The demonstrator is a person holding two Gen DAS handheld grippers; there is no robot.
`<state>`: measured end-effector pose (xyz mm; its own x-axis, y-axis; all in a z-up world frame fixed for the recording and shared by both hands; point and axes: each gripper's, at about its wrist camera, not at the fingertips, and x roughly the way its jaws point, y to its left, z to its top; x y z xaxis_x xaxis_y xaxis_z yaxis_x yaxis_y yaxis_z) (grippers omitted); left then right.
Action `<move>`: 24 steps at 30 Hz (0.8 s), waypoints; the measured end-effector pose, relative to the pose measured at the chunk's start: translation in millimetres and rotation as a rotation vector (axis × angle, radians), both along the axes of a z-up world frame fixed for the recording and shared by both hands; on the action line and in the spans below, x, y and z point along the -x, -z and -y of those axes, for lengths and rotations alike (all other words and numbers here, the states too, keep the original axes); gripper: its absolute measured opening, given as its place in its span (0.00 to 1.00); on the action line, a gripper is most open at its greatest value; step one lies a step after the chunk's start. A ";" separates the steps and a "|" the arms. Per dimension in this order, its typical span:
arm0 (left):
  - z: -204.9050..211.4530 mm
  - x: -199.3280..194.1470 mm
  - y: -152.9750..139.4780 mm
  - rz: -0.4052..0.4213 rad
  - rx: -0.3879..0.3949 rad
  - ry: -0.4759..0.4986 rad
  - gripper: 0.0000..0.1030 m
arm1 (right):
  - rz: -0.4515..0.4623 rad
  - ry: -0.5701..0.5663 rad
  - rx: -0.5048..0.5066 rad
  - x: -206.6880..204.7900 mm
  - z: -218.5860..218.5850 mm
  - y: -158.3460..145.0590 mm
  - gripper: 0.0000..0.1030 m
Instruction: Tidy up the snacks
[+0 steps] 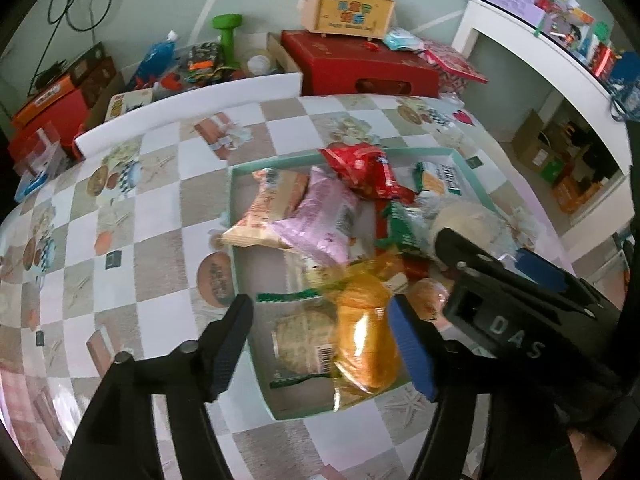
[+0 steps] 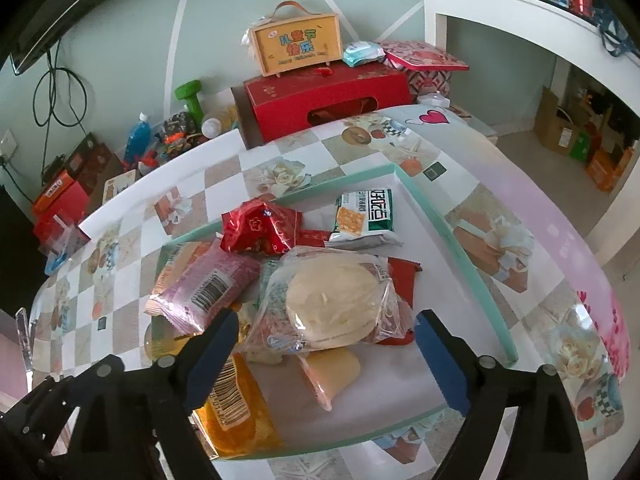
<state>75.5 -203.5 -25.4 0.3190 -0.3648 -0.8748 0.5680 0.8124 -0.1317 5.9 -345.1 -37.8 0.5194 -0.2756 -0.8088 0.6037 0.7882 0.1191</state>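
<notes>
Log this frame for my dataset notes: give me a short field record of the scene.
surface: checkered tablecloth
container: teal tray, holding the snacks
snacks: red packet, pink packet, green-white cracker packet, clear bag with pale round pastry, orange packet
left gripper: open, astride orange packet
right gripper: open, empty

Assorted snack packets (image 2: 332,304) heaped in a shallow mint-green tray (image 2: 460,248), orange packet (image 1: 366,344) nearest.
</notes>
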 end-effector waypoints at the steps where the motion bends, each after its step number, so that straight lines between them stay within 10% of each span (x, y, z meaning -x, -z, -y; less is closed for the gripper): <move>1: -3.5 -2.5 0.5 -0.002 -0.002 -0.015 0.74 | -0.002 -0.001 0.005 -0.8 -0.6 -0.1 0.90; 24: -105.1 -39.2 -3.2 0.072 -0.026 -0.382 0.96 | 0.008 -0.073 0.063 -8.9 -32.9 -10.2 1.00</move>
<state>114.7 -98.4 -22.1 0.4884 -0.1858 -0.8526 0.2306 0.9698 -0.0793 14.8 -312.2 -27.6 0.5466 -0.2866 -0.7868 0.5434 0.8363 0.0730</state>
